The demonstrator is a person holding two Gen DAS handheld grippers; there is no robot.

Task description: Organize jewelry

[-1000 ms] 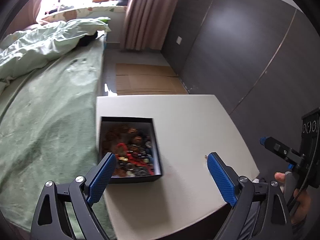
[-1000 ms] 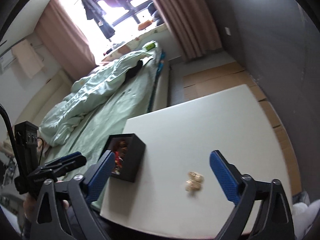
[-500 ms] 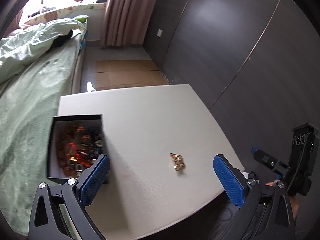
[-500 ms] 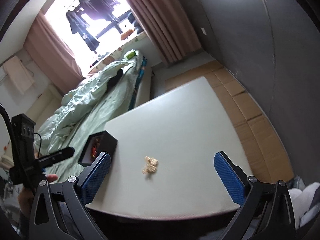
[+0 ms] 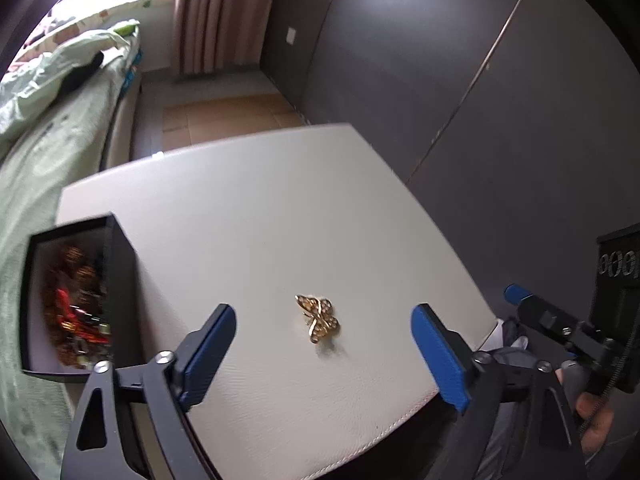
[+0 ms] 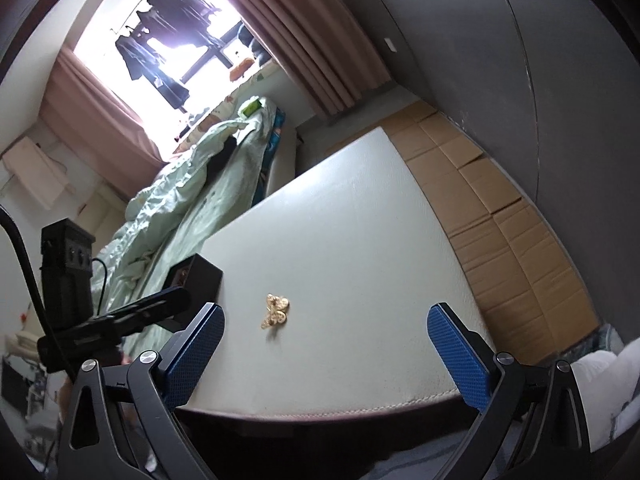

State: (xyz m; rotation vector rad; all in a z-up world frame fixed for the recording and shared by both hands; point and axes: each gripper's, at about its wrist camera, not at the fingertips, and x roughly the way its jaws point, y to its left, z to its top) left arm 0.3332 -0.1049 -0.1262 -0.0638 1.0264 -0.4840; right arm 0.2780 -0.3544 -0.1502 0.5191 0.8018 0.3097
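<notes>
A small gold butterfly brooch (image 5: 318, 318) lies alone on the white bench (image 5: 280, 208), well apart from the black jewelry box (image 5: 120, 264) at the bench edge. The left hand-held gripper (image 5: 322, 354) is above it, jaws apart and closing, not touching. The right hand-held gripper (image 6: 326, 354) is wide apart, empty. The brooch looks light, stiff, thin and slippery; better pinch across the wings
</notes>
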